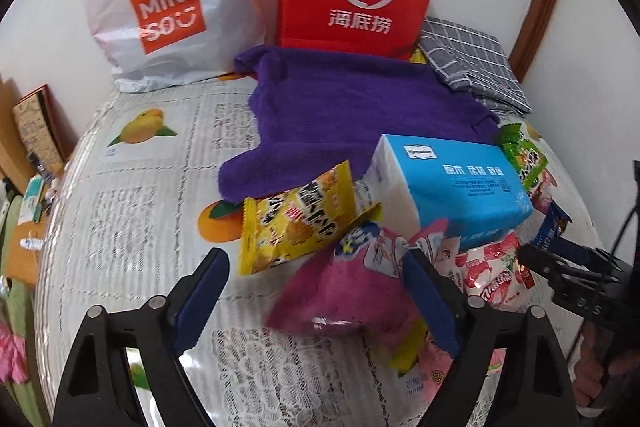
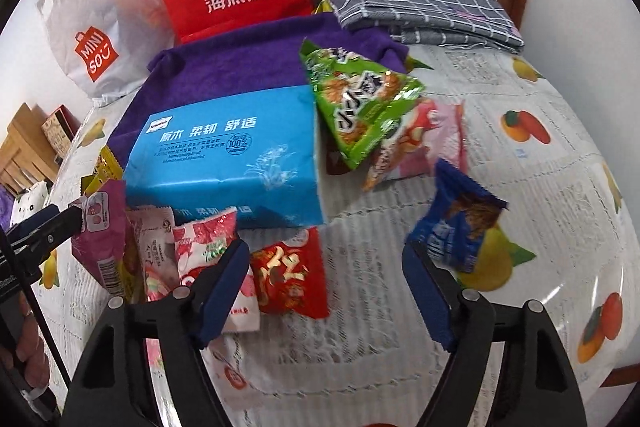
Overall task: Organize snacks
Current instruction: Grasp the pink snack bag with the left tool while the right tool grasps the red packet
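Gaping wide, left gripper point(image 1: 316, 287) jaws straddle pink packet point(image 1: 340, 295); right gripper point(image 2: 324, 287) jaws apart over red packet point(image 2: 290, 277).

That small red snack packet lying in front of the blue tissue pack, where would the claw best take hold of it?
Best by the crinkled sealed top edge of the small red foil snack packet, coming from above. It lies flat on the lace-covered table, so its puffed middle gives little to pinch. The right claw already stands open over it. The pink-and-white packet crowds its left side.
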The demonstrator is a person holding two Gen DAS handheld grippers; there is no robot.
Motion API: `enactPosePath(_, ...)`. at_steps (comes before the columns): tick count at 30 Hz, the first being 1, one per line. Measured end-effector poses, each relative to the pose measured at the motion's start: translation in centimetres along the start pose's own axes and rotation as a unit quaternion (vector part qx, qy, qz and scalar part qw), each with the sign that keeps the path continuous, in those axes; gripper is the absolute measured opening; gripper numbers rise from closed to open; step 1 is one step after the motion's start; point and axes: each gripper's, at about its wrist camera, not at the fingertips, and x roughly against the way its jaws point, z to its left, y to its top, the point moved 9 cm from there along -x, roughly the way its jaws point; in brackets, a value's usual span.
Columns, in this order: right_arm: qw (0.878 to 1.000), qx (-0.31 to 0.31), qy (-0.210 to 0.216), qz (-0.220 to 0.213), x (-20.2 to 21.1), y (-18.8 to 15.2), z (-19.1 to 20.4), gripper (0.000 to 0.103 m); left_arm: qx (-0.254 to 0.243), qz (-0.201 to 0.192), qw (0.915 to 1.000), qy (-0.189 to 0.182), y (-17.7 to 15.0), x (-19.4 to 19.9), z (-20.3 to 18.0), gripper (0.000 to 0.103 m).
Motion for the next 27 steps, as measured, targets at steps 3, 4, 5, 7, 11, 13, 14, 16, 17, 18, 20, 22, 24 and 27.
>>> enactPosePath(3, 1.0, 0.002, -0.004, 0.003, -0.7, 0.2, 0.5, 0.067, -0.007, 0.004, 0.9998, -0.018, 0.1, -0.4, -0.4, 0.08)
enactPosePath(4, 1.0, 0.003, -0.004, 0.005, -0.9, 0.2, 0.6, 0.063, -0.011, 0.004, 0.9997, -0.021, 0.2, -0.4, -0.5, 0.078)
enactPosePath(5, 1.0, 0.004, -0.004, 0.008, -1.1, 0.3, 0.8, 0.058, -0.015, 0.005, 0.9996, -0.023, 0.3, -0.4, -0.6, 0.076)
enactPosePath(7, 1.0, 0.006, -0.001, 0.013, -1.5, 0.2, 1.1, 0.049, -0.02, 0.007, 0.9993, -0.03, 0.3, -0.3, -0.7, 0.072)
enactPosePath(11, 1.0, 0.002, 0.006, 0.01, -1.8, 0.1, 1.5, 0.031, -0.018, 0.01, 0.9989, -0.042, 0.2, -0.1, -0.6, 0.063)
enactPosePath(13, 1.0, 0.004, 0.003, 0.003, -1.7, 0.2, 1.5, 0.025, -0.014, 0.013, 0.9986, -0.048, 0.0, 0.1, -0.5, 0.061)
enactPosePath(14, 1.0, 0.006, 0.003, 0.0, -1.5, 0.2, 1.6, 0.019, -0.012, 0.015, 0.9986, -0.05, -0.1, 0.2, -0.5, 0.06)
enactPosePath(16, 1.0, 0.01, 0.004, -0.003, -1.2, 0.2, 1.5, 0.013, -0.009, 0.016, 0.9986, -0.049, -0.2, 0.4, -0.5, 0.059)
enactPosePath(17, 1.0, 0.01, 0.004, -0.003, -1.0, 0.2, 1.4, 0.011, -0.008, 0.014, 0.9988, -0.046, -0.2, 0.6, -0.5, 0.059)
enactPosePath(18, 1.0, 0.009, 0.007, -0.005, -0.7, 0.2, 1.3, 0.009, -0.007, 0.013, 0.9989, -0.044, -0.3, 0.8, -0.5, 0.059)
enactPosePath(20, 1.0, 0.011, 0.01, -0.009, -0.1, 0.2, 1.0, 0.008, -0.003, 0.008, 0.9992, -0.04, -0.5, 1.4, -0.4, 0.059)
enactPosePath(22, 1.0, 0.016, 0.008, -0.018, 0.6, 0.2, 0.7, 0.008, 0.003, 0.004, 0.9994, -0.035, -0.7, 1.9, -0.2, 0.059)
enactPosePath(24, 0.999, 0.019, 0.006, -0.025, 1.4, 0.0, 0.2, 0.008, 0.013, 0.002, 0.9995, -0.029, -1.2, 2.5, 0.2, 0.059)
enactPosePath(27, 0.999, 0.018, 0.01, -0.027, 2.1, -0.5, -0.7, 0.008, 0.023, 0.003, 0.9995, -0.02, -1.7, 3.0, 0.6, 0.059)
